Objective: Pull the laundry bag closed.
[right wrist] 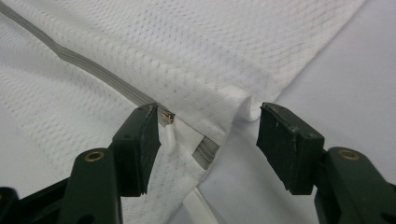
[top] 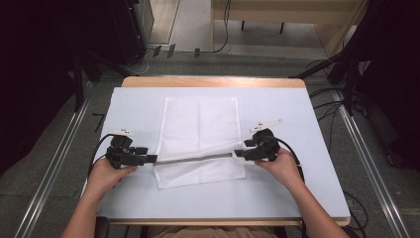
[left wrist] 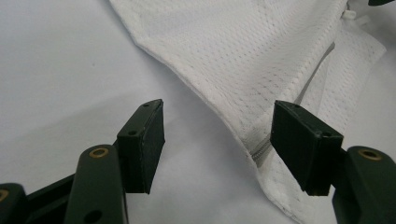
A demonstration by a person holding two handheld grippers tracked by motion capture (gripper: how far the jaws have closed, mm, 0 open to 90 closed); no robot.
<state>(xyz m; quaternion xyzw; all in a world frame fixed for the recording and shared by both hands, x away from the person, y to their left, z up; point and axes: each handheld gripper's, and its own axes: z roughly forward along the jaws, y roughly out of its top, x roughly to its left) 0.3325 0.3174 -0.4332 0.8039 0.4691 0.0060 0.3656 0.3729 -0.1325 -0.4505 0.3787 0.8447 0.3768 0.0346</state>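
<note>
Between the two wide-open, empty grippers, left gripper [top: 151, 159] and right gripper [top: 239, 153], lies one white mesh bag [top: 200, 130], its contents indiscernible, with one grey zipper [top: 195, 158].

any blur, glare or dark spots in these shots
High view: evenly lit table, white mesh bag slightly washed out, surroundings dark. Left gripper view: jaws sharp, far end of the bag soft. Right gripper view: crisp mesh weave around the zipper pull, no glare.
</note>
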